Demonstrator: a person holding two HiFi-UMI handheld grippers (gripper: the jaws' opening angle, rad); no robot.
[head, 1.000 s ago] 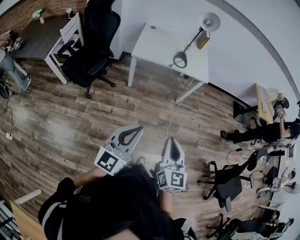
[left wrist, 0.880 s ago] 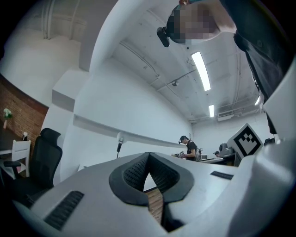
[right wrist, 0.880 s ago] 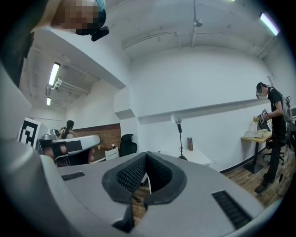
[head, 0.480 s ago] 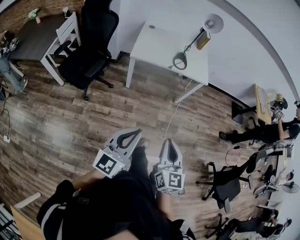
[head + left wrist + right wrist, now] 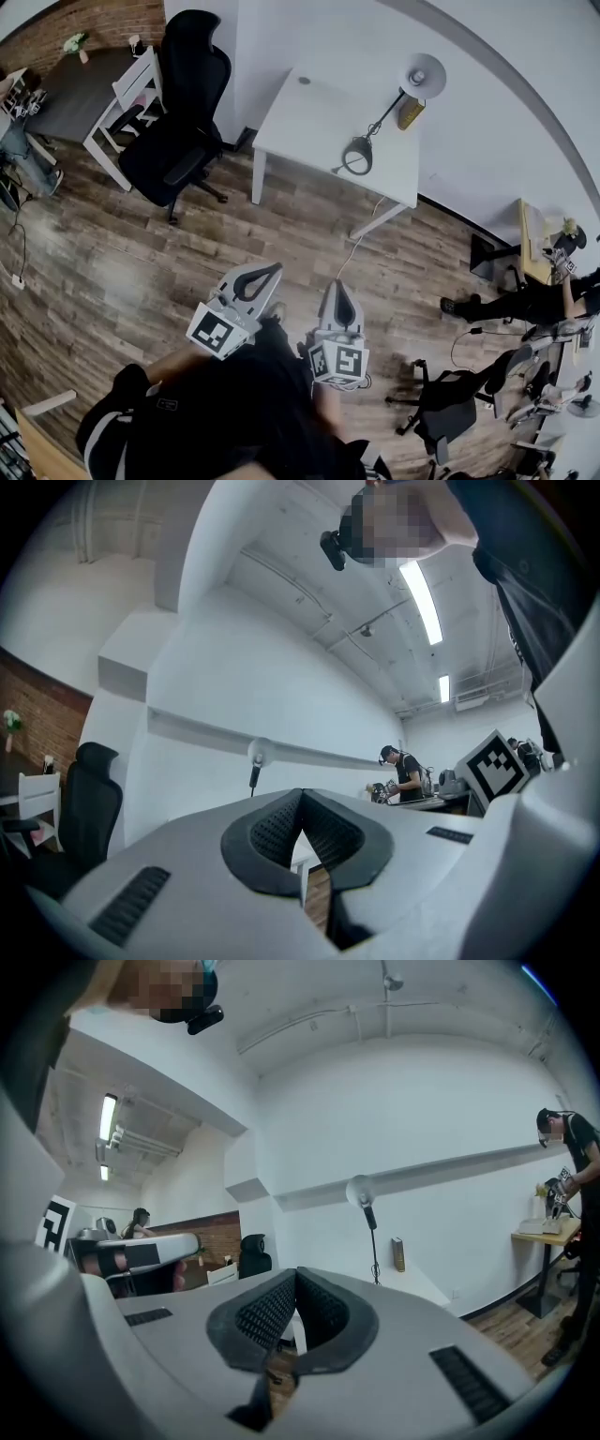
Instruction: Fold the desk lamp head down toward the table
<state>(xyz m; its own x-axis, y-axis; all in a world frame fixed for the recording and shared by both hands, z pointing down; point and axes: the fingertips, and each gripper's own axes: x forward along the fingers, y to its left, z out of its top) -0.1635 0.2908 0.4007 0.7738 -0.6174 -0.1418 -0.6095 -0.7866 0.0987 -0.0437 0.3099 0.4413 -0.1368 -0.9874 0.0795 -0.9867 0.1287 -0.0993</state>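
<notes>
The desk lamp [image 5: 389, 111] stands upright on the white table [image 5: 300, 108] at the far wall, its round head [image 5: 422, 75] raised above its ring base [image 5: 357, 155]. Both grippers hover over the wood floor, well short of the table. My left gripper [image 5: 277, 268] is shut and holds nothing. My right gripper [image 5: 340, 285] is shut too and also empty. In the left gripper view the lamp head [image 5: 258, 753] shows far off above the shut left gripper [image 5: 302, 795]. The right gripper view has the lamp head [image 5: 359, 1191] beyond the shut right gripper [image 5: 295, 1275].
A black office chair [image 5: 178, 112] stands left of the table, with a white chair [image 5: 131, 89] and a dark table [image 5: 75, 80] beyond it. A yellow book-like object [image 5: 409, 112] sits by the lamp. A cable [image 5: 361, 234] runs down from the table. People and desks [image 5: 534, 291] are at the right.
The person has walked toward the white table, carrying both shut grippers along; the table and lamp sit nearer and lower in the head view.
</notes>
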